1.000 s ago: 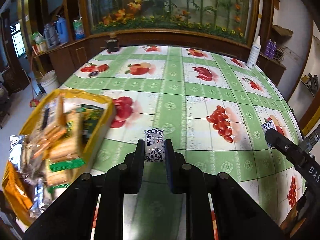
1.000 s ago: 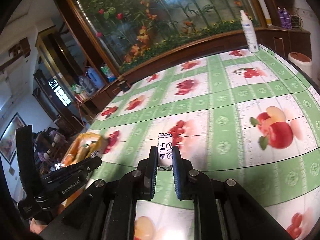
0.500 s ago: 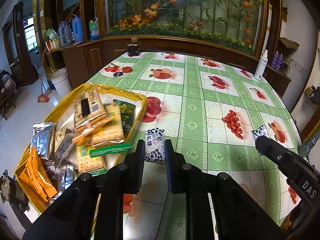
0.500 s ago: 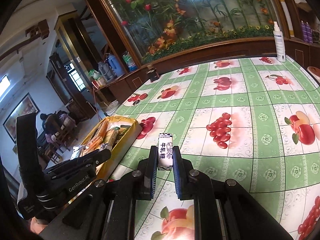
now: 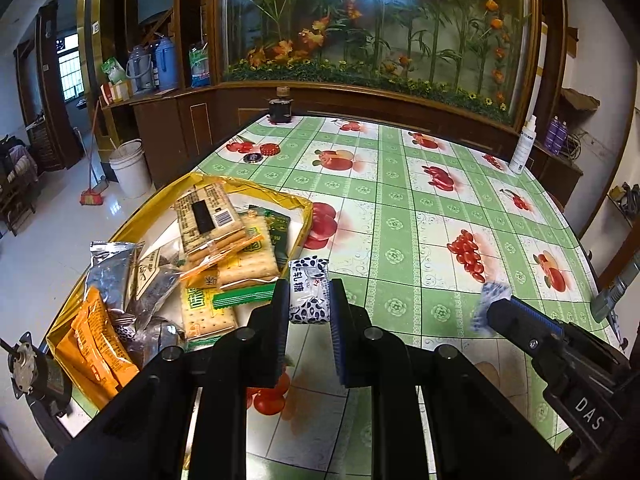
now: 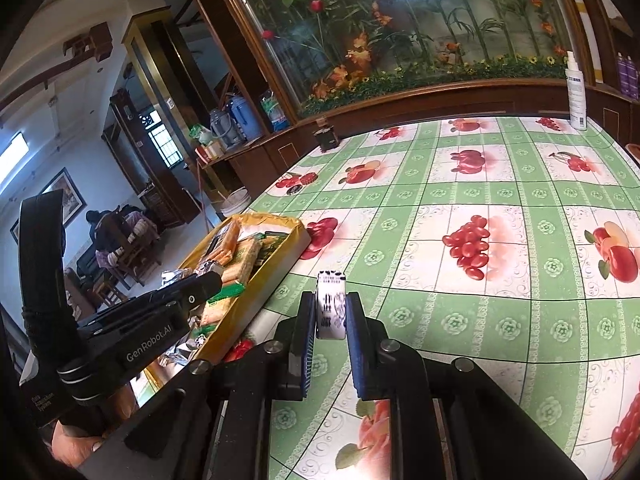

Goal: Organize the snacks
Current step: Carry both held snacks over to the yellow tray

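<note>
The worktop [image 5: 400,216] carries a green checked oilcloth printed with fruit and stands before a wood-framed glass case of artificial flowers [image 5: 376,28]. A yellow tray [image 5: 280,199] sits at the worktop's left edge, filled with cracker packs [image 5: 240,256], orange packets [image 5: 96,344] and silver foil packets [image 5: 112,272]. The left tongs [image 5: 309,300] are clamped on a white-and-navy wrapped candy [image 5: 308,294], held above the worktop just beside the tray's right wall. The right tongs [image 6: 330,316] are clamped on a second wrapped candy [image 6: 331,308], held upright between the blue pads [image 6: 356,344] above the worktop, near the tray's right wall. A white spray bottle [image 5: 522,152] stands at the far right edge. A dark jar [image 5: 280,108] stands at the far left corner, with two bottle caps [image 5: 262,152] near it.
</note>
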Demonstrator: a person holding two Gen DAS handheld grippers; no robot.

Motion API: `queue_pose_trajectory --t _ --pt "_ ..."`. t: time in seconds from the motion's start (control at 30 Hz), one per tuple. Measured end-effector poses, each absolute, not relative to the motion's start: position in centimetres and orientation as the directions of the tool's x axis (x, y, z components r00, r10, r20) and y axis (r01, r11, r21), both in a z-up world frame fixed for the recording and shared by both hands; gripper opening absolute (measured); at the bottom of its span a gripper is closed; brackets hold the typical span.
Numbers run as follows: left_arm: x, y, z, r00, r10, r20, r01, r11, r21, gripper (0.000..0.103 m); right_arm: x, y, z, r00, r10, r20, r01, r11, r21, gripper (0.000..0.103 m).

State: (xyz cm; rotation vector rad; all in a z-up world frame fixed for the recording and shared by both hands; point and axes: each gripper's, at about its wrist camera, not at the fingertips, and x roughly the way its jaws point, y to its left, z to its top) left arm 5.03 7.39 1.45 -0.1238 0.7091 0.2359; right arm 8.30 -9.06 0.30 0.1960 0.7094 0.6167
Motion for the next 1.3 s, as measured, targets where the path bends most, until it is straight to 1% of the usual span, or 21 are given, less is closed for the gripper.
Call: queue_pose_trajectory --t 0.3,0.33,0.53,0.63,0.67,0.73,0.97,1.17,1.3 --pt "4.0 9.3 1.3 0.731 0.189 -0.656 -0.287 0.957 -0.044 0.016 7.5 -6.7 0.2 0.571 0.599 -0.562 -0.5 0.796 0.341 0.016" --pt "3.9 9.5 1.2 0.729 0.191 -0.657 -0.291 0.956 -0.045 0.016 7.5 -6.5 0.1 0.575 0.589 -0.568 -0.497 0.803 0.329 0.018" --pt "3.5 10.4 0.9 0.722 0.191 -0.665 -0.303 0.951 -0.056 0.016 9.1 -5.0 -3.1 0.538 0.52 -0.664 -0.472 0.838 0.274 0.018" --pt "3.4 10.7 0.8 0.721 0.193 -0.665 -0.305 0.951 -0.055 0.016 10.0 -4.0 -4.5 0.518 0.499 -0.695 -0.471 0.845 0.255 0.018" --pt "3.2 10.9 0.8 0.721 0.193 -0.665 -0.306 0.95 -0.057 0.016 10.2 -3.6 -4.9 0.515 0.491 -0.703 -0.471 0.847 0.246 0.018" --pt "3.1 11.3 0.8 0.721 0.194 -0.665 -0.312 0.948 -0.062 0.017 10.8 -2.8 -5.5 0.492 0.484 -0.723 -0.474 0.846 0.244 0.027" --pt "3.0 12.2 0.6 0.717 0.19 -0.671 -0.323 0.943 -0.078 0.016 11.3 -1.6 -5.5 0.525 0.434 -0.733 -0.474 0.864 0.172 0.028" --pt "3.0 12.4 0.4 0.716 0.177 -0.676 -0.317 0.944 -0.089 0.016 12.2 -1.6 -5.4 0.53 0.422 -0.736 -0.466 0.87 0.163 0.032" --pt "3.1 12.5 0.5 0.716 0.177 -0.675 -0.317 0.944 -0.088 0.016 12.5 -0.9 -5.7 0.511 0.425 -0.747 -0.482 0.861 0.159 0.032"
